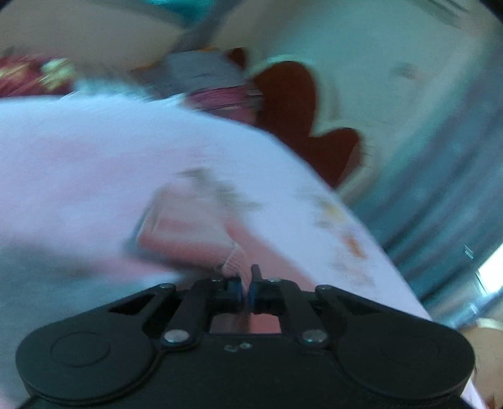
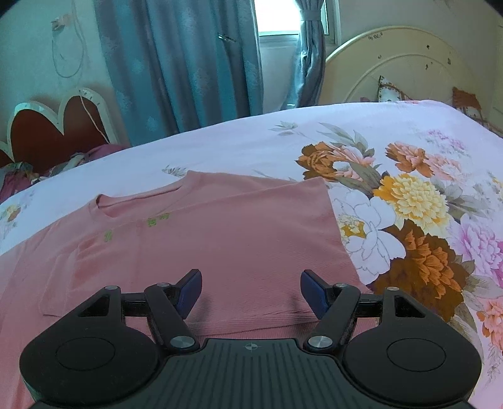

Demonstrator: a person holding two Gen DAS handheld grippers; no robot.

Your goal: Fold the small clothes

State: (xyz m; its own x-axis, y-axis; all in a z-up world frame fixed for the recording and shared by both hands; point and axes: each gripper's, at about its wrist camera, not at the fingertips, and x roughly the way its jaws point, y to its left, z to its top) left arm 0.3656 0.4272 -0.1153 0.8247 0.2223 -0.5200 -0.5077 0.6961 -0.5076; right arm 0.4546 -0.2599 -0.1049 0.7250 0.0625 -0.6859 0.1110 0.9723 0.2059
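Left-wrist and right-wrist views of a pink shirt (image 2: 201, 239) laid flat on a floral bedsheet (image 2: 408, 195).

Left gripper (image 1: 245, 291): jaws drawn together. A ribbed pink edge of the shirt (image 1: 234, 256) rises just ahead of the fingertips and appears to be pinched between them. The view is smeared and tilted, so which edge of the garment this is cannot be told. A closed pinch suits a fold, since thin cloth has to be clamped before it can be carried over.

Right gripper (image 2: 251, 294): jaws apart, nothing between the pads, hovering over the shirt's near hem. It holds nothing here. The open stance probably leaves it ready to take the hem or to steady the cloth while the other side is folded.

The shirt lies neck away from the right camera, collar and a small green print (image 2: 138, 226) facing up. Its right side already looks turned in, giving a straight edge against the sheet's flowers — a judgement, as the seam is not clear.

Surroundings: a cream round headboard (image 2: 405, 63) and cushions at far right, blue curtains (image 2: 176, 63) with a bright window (image 2: 276, 19) behind, and a red scalloped board (image 2: 47, 132) with a heap of other clothes (image 2: 37, 173) at the left edge. The heap is well apart from the shirt — nothing lies on the bed around it to block a fold.
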